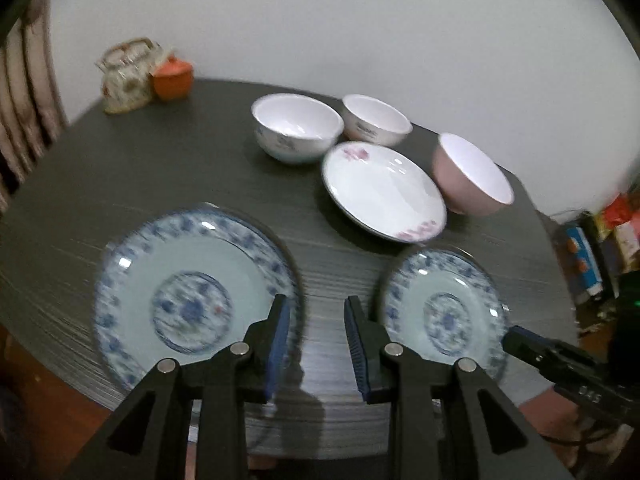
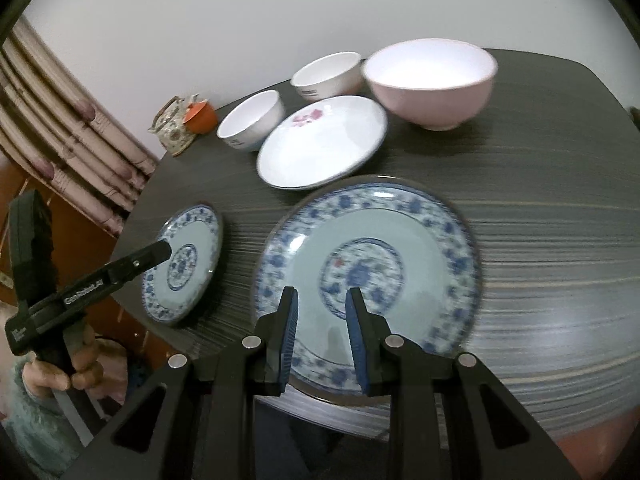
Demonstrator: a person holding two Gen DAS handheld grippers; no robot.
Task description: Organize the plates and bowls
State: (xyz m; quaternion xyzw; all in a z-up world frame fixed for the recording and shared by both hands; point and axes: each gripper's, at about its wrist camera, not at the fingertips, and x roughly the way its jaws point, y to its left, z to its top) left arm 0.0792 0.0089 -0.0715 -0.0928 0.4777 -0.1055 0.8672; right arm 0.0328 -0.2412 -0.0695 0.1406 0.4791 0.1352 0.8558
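Both grippers hang just above the near edge of the dark worktop (image 2: 540, 248), and neither one holds anything. The left gripper (image 1: 317, 344) has its fingers spread apart, over the bare gap between the two blue flowered plates. The right gripper (image 2: 322, 338) is spread apart too, over the near rim of its blue plate (image 2: 368, 276).

That plate lies flat by the front edge. The other blue plate (image 2: 184, 264) lies just beside it, on the left-gripper side. They look about the same size, though the round lens makes that hard to tell. The white plate with pink flowers (image 2: 324, 140) sits behind them. At the back stand the pink bowl (image 2: 430, 84) and two white bowls (image 2: 252, 120) (image 2: 326, 76).

I think the step now is to pick up a blue plate and stack it on the other. A flat plate is hard to grab. It looks best to slide one finger under the raised rim, put the other on top, and pinch the rim slowly.

The plates look shiny, smooth and hard, so they may slip or chip. The bowls are deep and round. The worktop has thin stripes like wood.
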